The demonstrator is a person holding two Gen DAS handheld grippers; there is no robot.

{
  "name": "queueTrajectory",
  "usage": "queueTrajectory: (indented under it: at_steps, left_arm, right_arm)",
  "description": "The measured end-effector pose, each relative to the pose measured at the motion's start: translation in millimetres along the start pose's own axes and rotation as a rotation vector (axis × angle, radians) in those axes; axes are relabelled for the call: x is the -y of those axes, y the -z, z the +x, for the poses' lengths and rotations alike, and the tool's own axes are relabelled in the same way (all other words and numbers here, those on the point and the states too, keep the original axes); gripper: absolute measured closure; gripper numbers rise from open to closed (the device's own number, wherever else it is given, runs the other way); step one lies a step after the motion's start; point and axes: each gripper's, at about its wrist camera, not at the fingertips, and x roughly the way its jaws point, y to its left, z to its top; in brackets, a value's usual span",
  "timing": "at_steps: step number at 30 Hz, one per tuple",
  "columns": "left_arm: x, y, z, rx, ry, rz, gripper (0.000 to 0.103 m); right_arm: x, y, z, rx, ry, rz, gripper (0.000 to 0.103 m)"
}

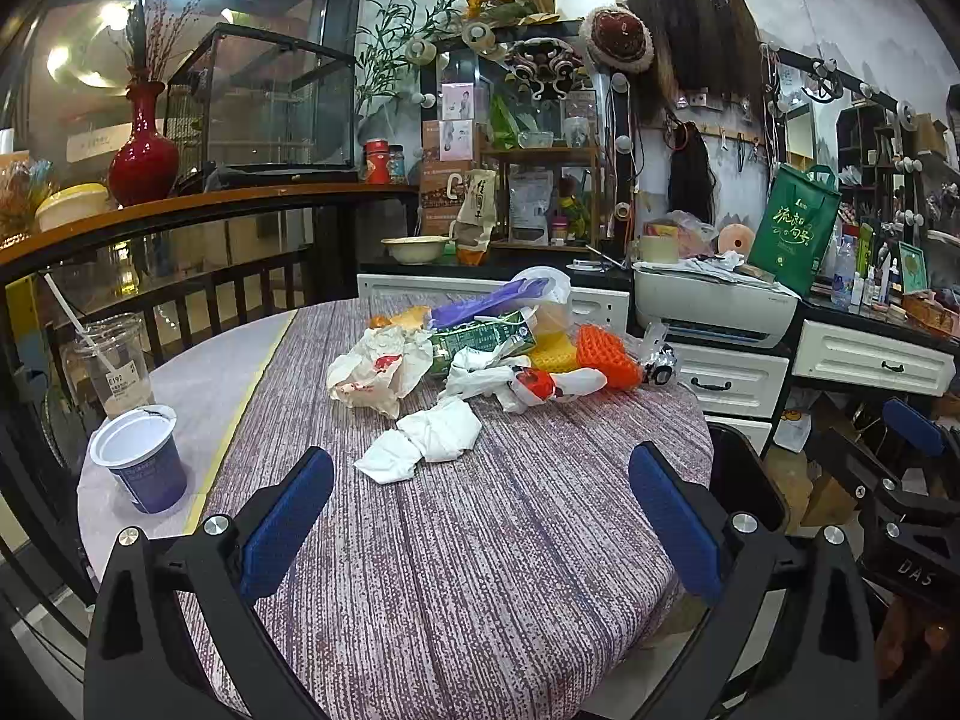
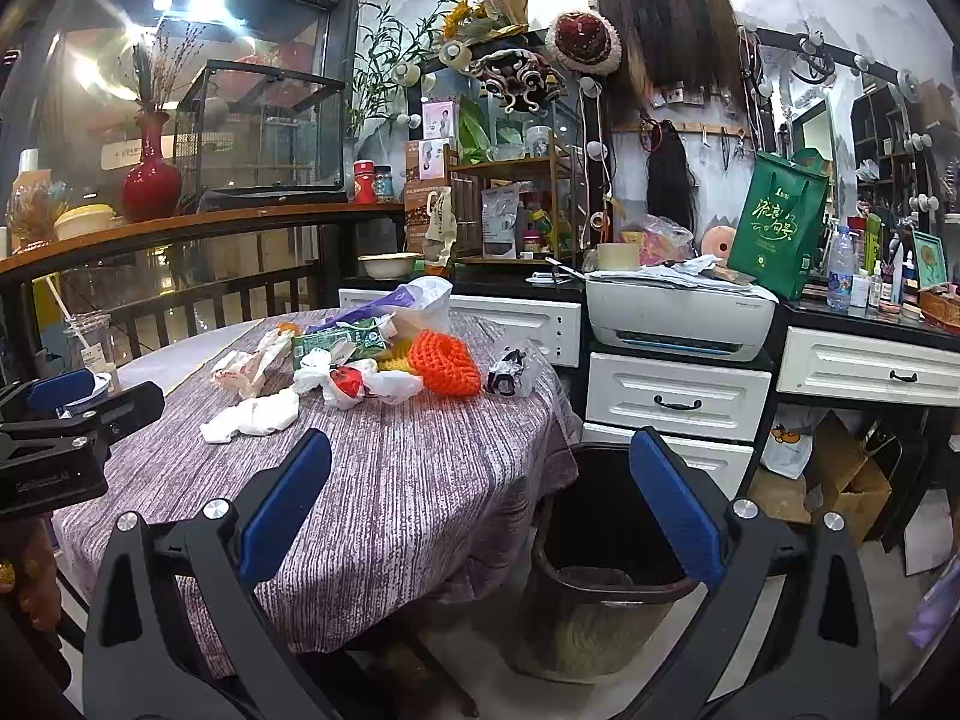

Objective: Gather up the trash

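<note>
Over the near edge of the round table (image 1: 480, 600) the left gripper (image 1: 480, 516) hangs with its blue pads spread wide, nothing between them. Straight ahead of those jaws, toward the table's middle, lies the crumpled white tissue (image 1: 423, 441), its long axis slanting from near-left to far-right. Beyond it sits the rest of the heap: a burger wrapper (image 1: 375, 369), a green carton (image 1: 480, 336), orange foam netting (image 1: 606, 357). The right gripper (image 2: 480, 510), jaws equally agape and empty, hovers off the table's right edge above the dark bin (image 2: 600, 540). My call: the left is nearer the tissue; the bin waits to its right.
</note>
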Motion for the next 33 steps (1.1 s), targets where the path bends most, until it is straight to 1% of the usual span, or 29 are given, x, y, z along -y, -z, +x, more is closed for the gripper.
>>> queueTrajectory:
  at_steps: [11, 15, 20, 26, 31, 33]
  left_arm:
    - [-1, -3, 2, -0.027, -0.006, 0.007, 0.005]
    - [-1, -2, 8, -0.058, -0.002, 0.011, 0.005]
    - [-2, 3, 19, -0.120, 0.003, 0.017, 0.005]
    - [-4, 7, 37, -0.214, 0.015, 0.029, 0.005]
    - [-14, 9, 56, -0.311, 0.038, 0.002, 0.005]
    - [-16, 10, 63, -0.334, 0.037, 0.008, 0.005]
  right_arm:
    - [1, 0, 0, -0.005, -0.002, 0.002, 0.005]
    - [0, 2, 7, -0.032, -0.002, -0.009, 0.005]
    - [1, 6, 25, -0.110, -0.023, -0.019, 0.005]
    - [-1, 11, 51, -0.223, -0.123, -0.043, 0.005]
    - [6, 9, 80, -0.311, -0.168, -0.022, 0.005]
    - [10, 9, 92, -0.342, -0.185, -0.012, 0.005]
